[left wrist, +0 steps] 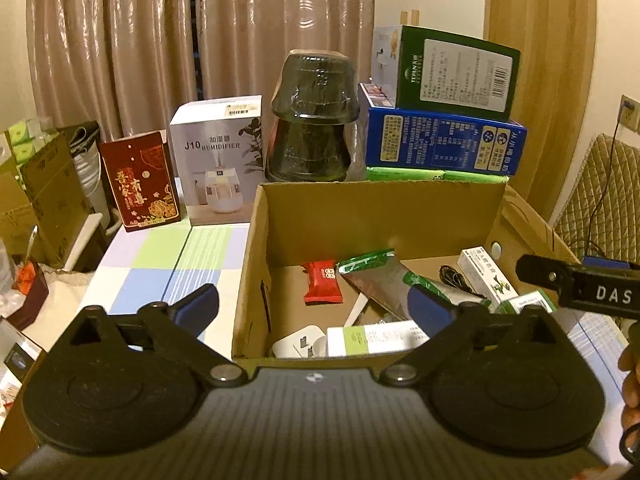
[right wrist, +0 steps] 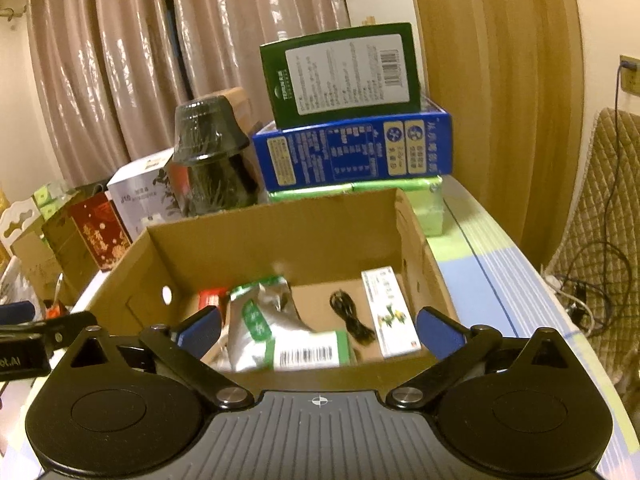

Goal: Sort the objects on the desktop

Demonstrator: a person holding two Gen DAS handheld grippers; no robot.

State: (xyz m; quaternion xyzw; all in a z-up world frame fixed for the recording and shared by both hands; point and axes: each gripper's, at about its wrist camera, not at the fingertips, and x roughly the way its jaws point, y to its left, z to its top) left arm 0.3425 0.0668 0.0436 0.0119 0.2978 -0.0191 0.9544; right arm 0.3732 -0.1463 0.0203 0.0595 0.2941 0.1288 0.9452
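Observation:
An open cardboard box (left wrist: 372, 208) (right wrist: 280, 240) stands on the table and holds small items: a red snack packet (left wrist: 323, 282), a green-and-silver foil bag (left wrist: 384, 280) (right wrist: 260, 320), a white-green carton (left wrist: 484, 276) (right wrist: 390, 312), a black cable (right wrist: 350, 316), a white charger (left wrist: 298, 344) and a flat white-green box (left wrist: 376, 338) (right wrist: 308, 350). My left gripper (left wrist: 316, 308) is open and empty above the box's near edge. My right gripper (right wrist: 318, 330) is open and empty over the box's near wall. The right gripper also shows at the edge of the left wrist view (left wrist: 580, 288).
Behind the box stand a red gift box (left wrist: 140, 184), a white humidifier box (left wrist: 220, 160), stacked dark wrapped bowls (left wrist: 312, 120) (right wrist: 212, 152), and a green box (left wrist: 448, 72) on a blue box (left wrist: 440, 140) on green packs. Cardboard cartons (left wrist: 36, 196) sit left. A checked tablecloth (left wrist: 160, 264) covers the table.

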